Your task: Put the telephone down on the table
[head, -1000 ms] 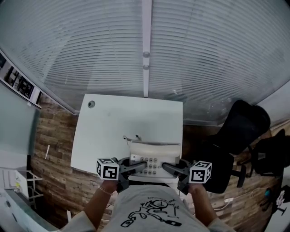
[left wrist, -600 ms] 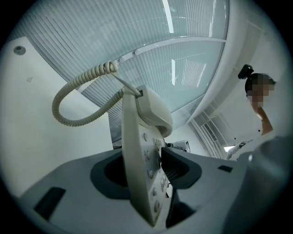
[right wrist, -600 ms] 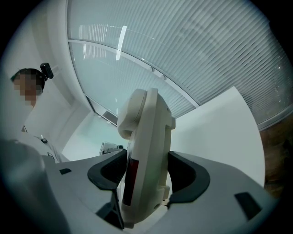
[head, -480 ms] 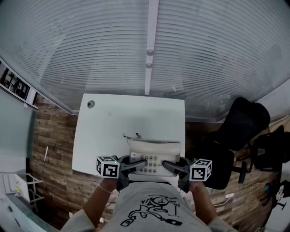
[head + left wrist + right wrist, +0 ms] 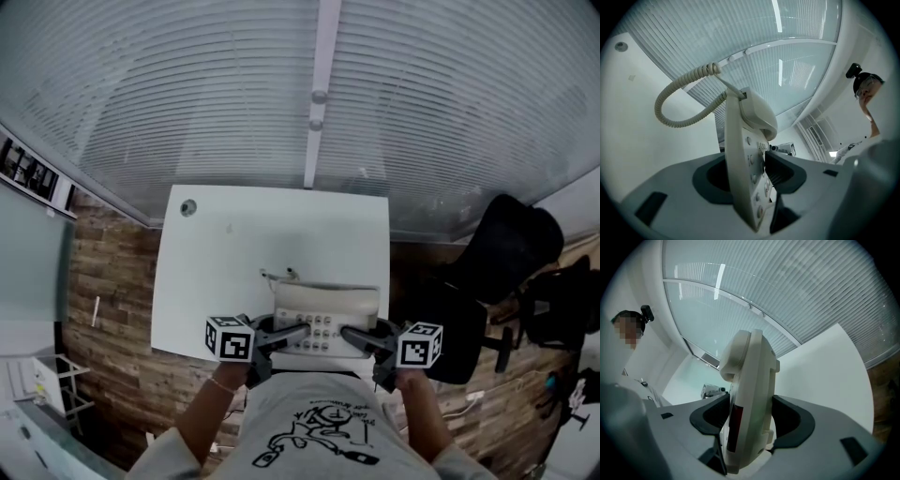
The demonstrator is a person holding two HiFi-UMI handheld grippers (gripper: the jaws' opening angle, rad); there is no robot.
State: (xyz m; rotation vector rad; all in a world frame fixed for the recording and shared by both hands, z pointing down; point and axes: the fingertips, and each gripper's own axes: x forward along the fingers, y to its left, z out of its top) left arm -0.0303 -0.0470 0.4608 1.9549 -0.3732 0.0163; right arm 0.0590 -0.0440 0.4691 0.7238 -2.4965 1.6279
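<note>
Jaws of my left gripper (image 5: 289, 333) clamp the left edge of the telephone (image 5: 326, 309), one pad on the keypad face and the other under the base, so that side cannot sag. Beyond those jaws the handset (image 5: 758, 112) rests in its cradle, and the coiled cord (image 5: 675, 101) loops off to one side, clear of the pads. Between my two grippers the telephone hangs over the near edge of the table (image 5: 234, 253); I cannot tell whether its base touches. My right gripper (image 5: 358, 335) has its jaws closed on the opposite edge, mirroring the first. I judge this spreads the weight and lets me lower it flat.
</note>
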